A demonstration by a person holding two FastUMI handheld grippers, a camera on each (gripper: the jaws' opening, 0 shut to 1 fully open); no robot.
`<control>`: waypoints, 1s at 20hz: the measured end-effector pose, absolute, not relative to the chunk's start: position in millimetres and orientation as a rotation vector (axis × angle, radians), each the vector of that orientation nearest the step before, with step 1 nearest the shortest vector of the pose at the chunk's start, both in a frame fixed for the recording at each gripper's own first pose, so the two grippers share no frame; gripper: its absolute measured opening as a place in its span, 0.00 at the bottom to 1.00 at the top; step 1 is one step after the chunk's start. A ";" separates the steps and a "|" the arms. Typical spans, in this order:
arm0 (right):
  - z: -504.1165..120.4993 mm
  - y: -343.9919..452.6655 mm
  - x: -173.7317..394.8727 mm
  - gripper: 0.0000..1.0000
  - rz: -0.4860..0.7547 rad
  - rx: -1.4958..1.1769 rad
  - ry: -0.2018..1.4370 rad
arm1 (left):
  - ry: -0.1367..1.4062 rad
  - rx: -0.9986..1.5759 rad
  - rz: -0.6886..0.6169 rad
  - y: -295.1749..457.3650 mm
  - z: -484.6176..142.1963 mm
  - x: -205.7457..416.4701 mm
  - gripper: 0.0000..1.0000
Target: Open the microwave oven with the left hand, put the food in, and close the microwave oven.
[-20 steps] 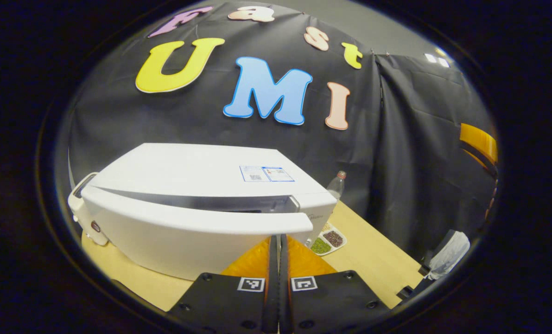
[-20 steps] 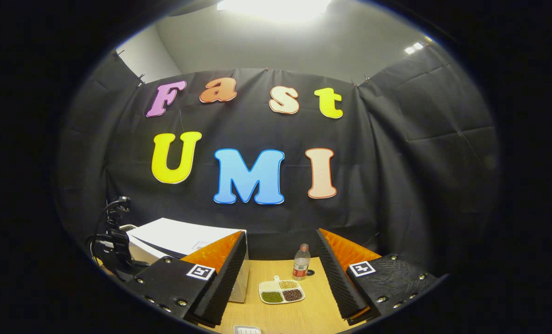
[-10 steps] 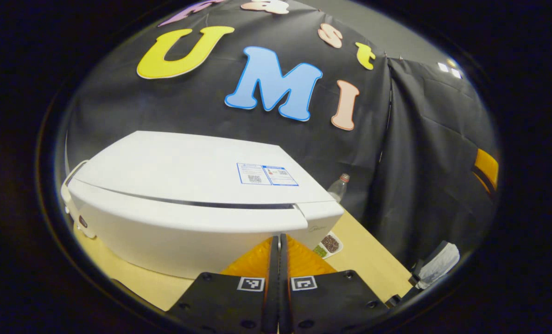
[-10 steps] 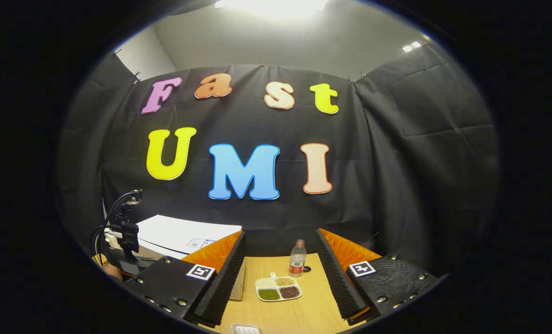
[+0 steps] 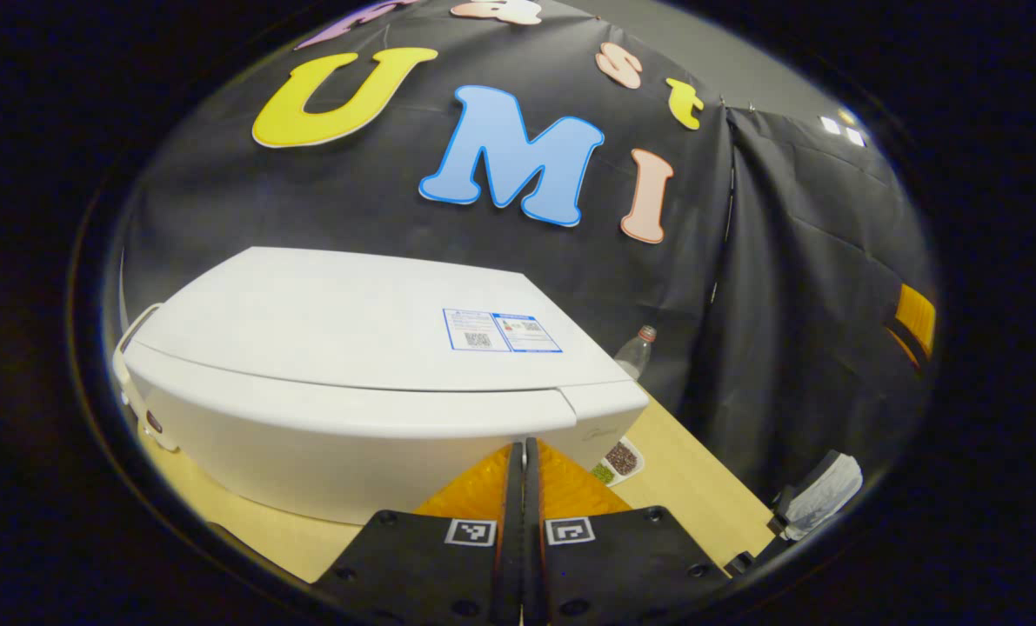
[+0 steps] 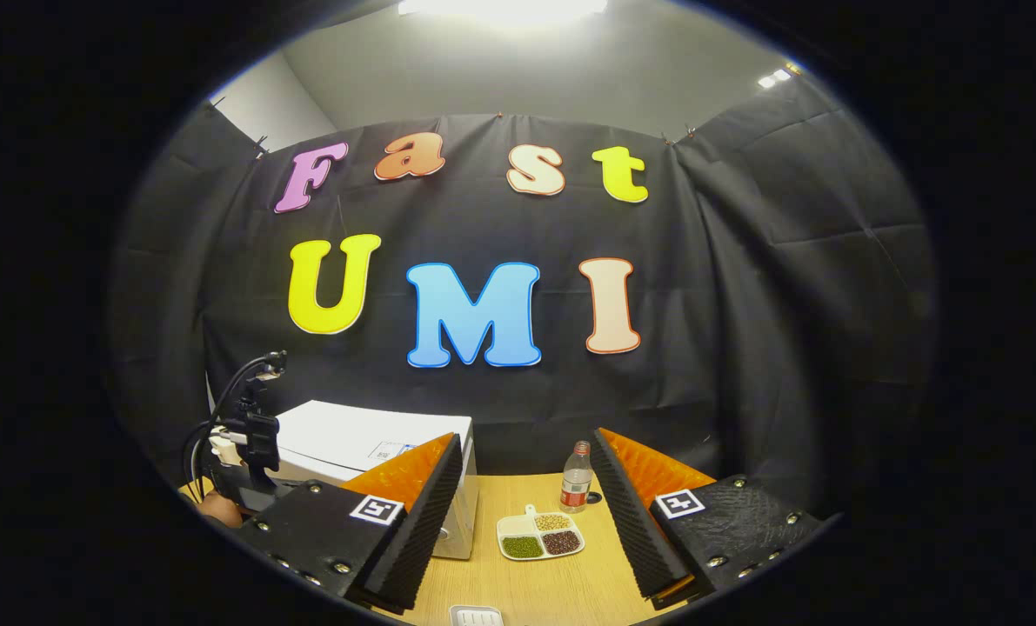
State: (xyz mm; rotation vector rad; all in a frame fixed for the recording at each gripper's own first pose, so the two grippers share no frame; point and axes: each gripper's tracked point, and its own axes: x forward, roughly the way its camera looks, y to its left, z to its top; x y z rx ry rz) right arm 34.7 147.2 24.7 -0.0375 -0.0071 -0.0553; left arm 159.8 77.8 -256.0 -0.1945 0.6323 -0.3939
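On the light wooden table (image 5: 248,530), the white box-shaped microwave oven (image 5: 370,382) sits with its door flush against the body, directly at 12 o'clock from the left gripper (image 5: 522,452), whose 2 fingers are pressed together just below the door's front edge. In the right gripper view, the right gripper (image 6: 526,487) has its fingers spread wide apart; the white 3-compartment tray of beans (image 6: 539,537) lies between them, the microwave at 10 o'clock.
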 end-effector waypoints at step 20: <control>88.3 153.3 61.9 0.89 -0.018 0.005 -0.083 | 0.011 0.078 -0.078 188.6 51.5 62.4 0.93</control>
